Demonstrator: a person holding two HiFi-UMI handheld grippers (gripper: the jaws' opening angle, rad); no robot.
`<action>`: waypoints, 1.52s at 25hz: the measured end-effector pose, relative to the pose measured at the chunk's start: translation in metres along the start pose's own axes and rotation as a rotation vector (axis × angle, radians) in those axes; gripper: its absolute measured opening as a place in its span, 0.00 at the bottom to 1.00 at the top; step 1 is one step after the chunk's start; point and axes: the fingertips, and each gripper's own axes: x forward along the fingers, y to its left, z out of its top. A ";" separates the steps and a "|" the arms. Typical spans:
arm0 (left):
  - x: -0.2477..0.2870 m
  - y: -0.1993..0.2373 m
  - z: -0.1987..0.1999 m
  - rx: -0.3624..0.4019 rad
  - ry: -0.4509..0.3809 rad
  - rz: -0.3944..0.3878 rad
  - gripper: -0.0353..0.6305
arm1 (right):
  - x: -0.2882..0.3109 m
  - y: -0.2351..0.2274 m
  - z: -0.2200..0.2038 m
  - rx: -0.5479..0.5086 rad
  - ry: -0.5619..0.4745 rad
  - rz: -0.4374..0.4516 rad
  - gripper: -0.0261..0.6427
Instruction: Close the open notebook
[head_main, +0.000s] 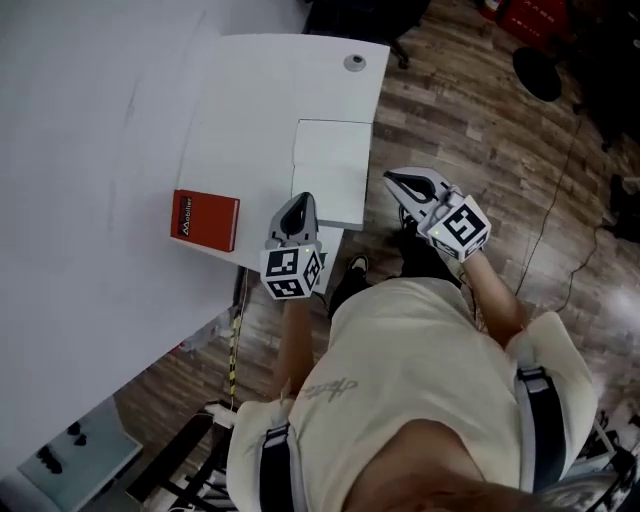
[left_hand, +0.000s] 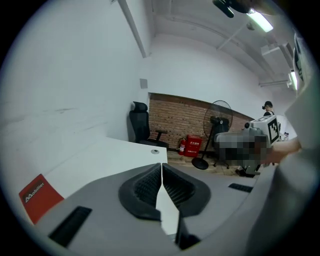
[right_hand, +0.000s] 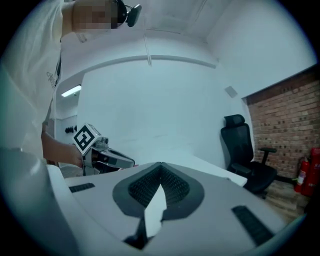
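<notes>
Hovering by the white notebook (head_main: 332, 165) at the desk's (head_main: 260, 90) near right edge, left gripper (head_main: 299, 203) and right gripper (head_main: 396, 181) are both clenched on nothing; a clumsy sideways nudge could slide it off the edge.

The left tongs (left_hand: 161, 170) are pressed together with nothing between them. A red notebook (left_hand: 40, 197) lies on the white worktop (left_hand: 110, 160) to their left.
</notes>
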 end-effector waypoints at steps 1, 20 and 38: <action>0.000 -0.001 0.002 -0.010 0.000 0.033 0.09 | 0.004 -0.005 0.002 -0.014 0.001 0.031 0.05; -0.056 -0.004 -0.025 -0.230 -0.018 0.518 0.09 | 0.063 0.011 0.003 -0.138 0.018 0.537 0.05; -0.097 -0.028 -0.130 -0.403 -0.010 0.481 0.09 | 0.046 0.066 -0.014 -0.235 0.077 0.532 0.05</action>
